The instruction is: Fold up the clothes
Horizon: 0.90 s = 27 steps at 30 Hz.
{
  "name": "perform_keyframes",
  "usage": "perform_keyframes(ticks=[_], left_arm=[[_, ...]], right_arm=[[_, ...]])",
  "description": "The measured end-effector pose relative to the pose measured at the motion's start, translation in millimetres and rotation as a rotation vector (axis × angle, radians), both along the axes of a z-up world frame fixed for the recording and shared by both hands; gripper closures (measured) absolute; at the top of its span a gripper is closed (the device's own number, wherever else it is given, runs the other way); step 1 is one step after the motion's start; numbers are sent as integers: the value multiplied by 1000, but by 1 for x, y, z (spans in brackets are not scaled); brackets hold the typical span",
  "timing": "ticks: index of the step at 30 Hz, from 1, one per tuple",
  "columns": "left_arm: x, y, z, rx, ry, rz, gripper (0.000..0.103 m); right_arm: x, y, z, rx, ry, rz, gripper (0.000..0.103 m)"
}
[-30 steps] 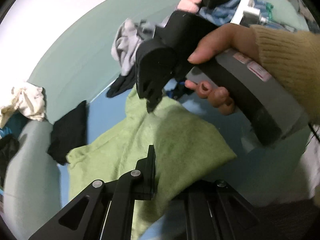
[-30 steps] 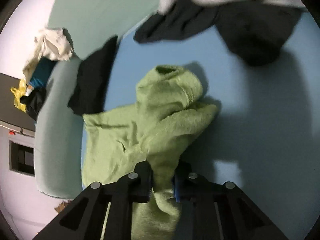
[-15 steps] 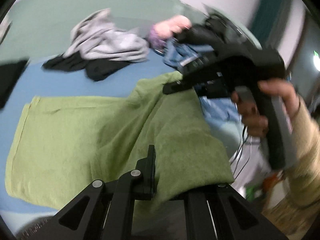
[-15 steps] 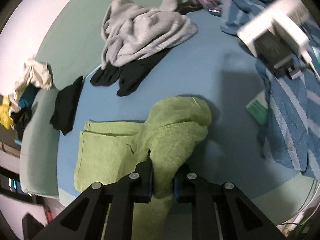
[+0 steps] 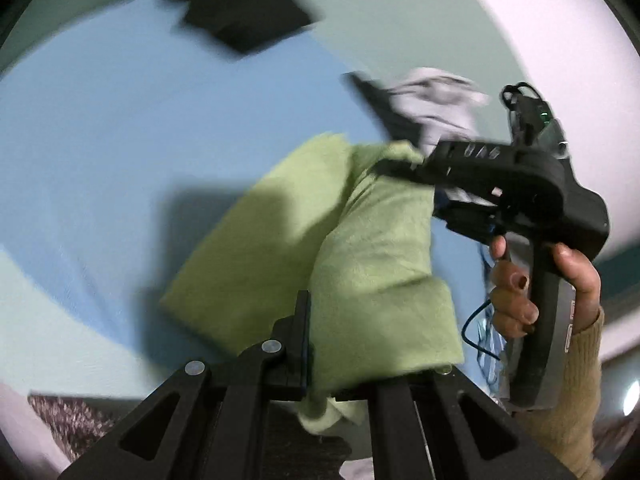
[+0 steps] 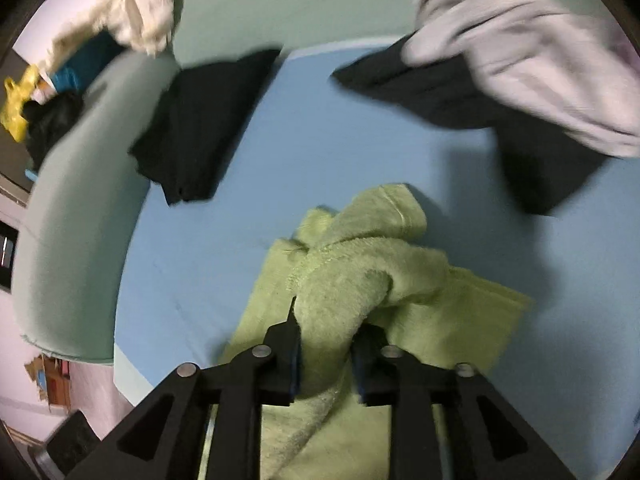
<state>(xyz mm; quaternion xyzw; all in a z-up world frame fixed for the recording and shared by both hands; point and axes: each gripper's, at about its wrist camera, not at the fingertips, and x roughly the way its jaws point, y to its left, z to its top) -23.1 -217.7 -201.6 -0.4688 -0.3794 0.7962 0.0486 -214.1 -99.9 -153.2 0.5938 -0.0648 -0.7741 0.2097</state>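
Gripping a bunched fold of the green towel [image 6: 360,280], the right gripper [image 6: 326,354] has its jaws clenched on the cloth, which bulges up between them and spills toward 12 o'clock in the right wrist view. Below that hump the rest of the towel lies flat on the blue sheet [image 6: 224,200], one folded edge reaching toward 3 o'clock.

At the bottom of the left wrist view, the left gripper [image 5: 340,360] also has the towel [image 5: 360,272] caught in its jaws; only one finger [image 5: 298,344] shows, the other being covered by the cloth. From there the towel stretches up toward 1 o'clock to the tip of the right gripper [image 5: 396,166]. That tool is held level, pointing to 9 o'clock, with the right hand [image 5: 536,292] wrapped round its upright grip at 3 o'clock and a mustard knit sleeve [image 5: 568,408] below it.

Farther off in the right wrist view, a folded black garment [image 6: 200,124] lies at 10 o'clock across the sheet's edge and the pale green bedding [image 6: 76,184]. At 2 o'clock a grey garment [image 6: 528,52] rests on dark clothing [image 6: 500,120], both blurred. At 11 o'clock sits a cream cloth [image 6: 136,8].
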Motion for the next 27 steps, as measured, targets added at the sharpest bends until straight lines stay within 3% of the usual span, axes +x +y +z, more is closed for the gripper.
perform_keyframes(ticks=[1, 4, 7, 10, 12, 13, 14, 15, 17, 19, 20, 23, 25, 27], left_arm=[[-1, -5, -7, 41, -42, 25, 96], [-1, -11, -16, 58, -125, 74, 96], [-1, -9, -23, 48, -204, 98, 95], [3, -12, -26, 55, -240, 141, 80], [11, -14, -19, 36, -217, 169, 63], [15, -14, -15, 9, -206, 176, 57], [19, -14, -9, -57, -207, 195, 35], [26, -14, 0, -180, -219, 245, 23], [35, -15, 14, -341, -208, 312, 23], [39, -13, 23, -396, -187, 311, 23], [41, -13, 26, -380, -173, 310, 23], [56, -8, 33, -223, -73, 382, 23], [72, -2, 38, -133, 17, 478, 23], [83, 5, 37, -41, 81, 562, 23]], right_arm=[[-3, -6, -4, -23, -10, 0, 54], [-12, -19, -15, -101, -35, -2, 46], [-5, -1, 3, -241, 13, -13, 39], [11, 29, 30, -283, 132, -30, 36], [27, 52, 39, -243, 191, -51, 36], [35, 63, 41, -211, 212, -60, 36], [44, 75, 41, -172, 224, -74, 36], [53, 87, 35, -115, 216, -95, 36], [72, 106, 15, -58, 155, -111, 36], [93, 120, -11, -53, 62, -110, 44], [105, 122, -26, -112, -4, -97, 47], [135, 119, -64, -235, -160, -71, 48], [147, 110, -80, -241, -186, -80, 48], [155, 108, -79, -272, -144, -130, 47]])
